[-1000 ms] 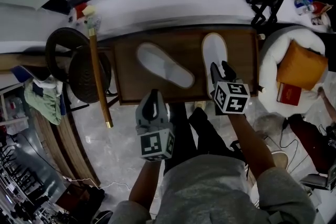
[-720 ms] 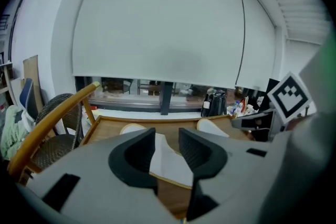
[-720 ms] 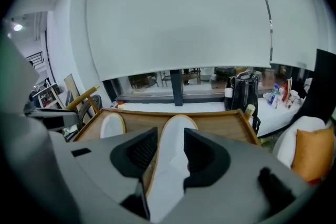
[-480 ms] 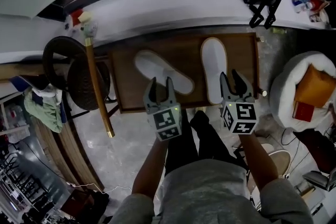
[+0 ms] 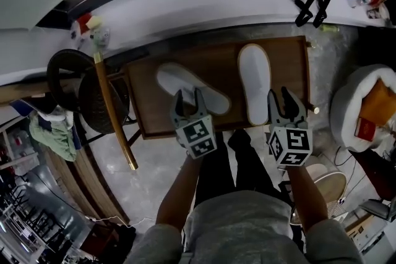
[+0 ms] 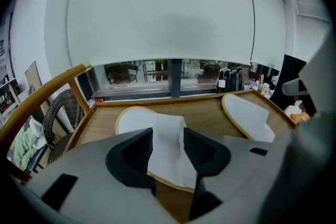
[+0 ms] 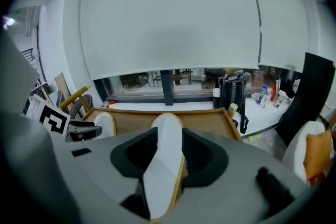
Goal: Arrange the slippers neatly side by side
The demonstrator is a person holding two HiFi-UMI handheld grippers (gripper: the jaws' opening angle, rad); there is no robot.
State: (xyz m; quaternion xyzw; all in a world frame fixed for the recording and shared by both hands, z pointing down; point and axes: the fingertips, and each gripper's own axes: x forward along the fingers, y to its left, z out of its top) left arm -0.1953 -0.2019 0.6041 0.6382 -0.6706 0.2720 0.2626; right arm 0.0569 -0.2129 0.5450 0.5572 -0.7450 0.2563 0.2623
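Wooden surface [image 5: 223, 62] has one straight slipper [image 5: 255, 80], one skewed slipper [image 5: 176, 78]; left claw [image 5: 189, 97], just opened wide, sits over the skewed one ungripped, right claw [image 5: 279, 96] wide too, so probably pinch-and-swivel it parallel next.

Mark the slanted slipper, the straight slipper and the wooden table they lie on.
slanted slipper [image 5: 173, 78], head view, on its bare insole at the far end.
straight slipper [image 5: 254, 74], head view, on the middle of its insole.
wooden table [image 5: 219, 65], head view, on the bare wood between the two slippers.
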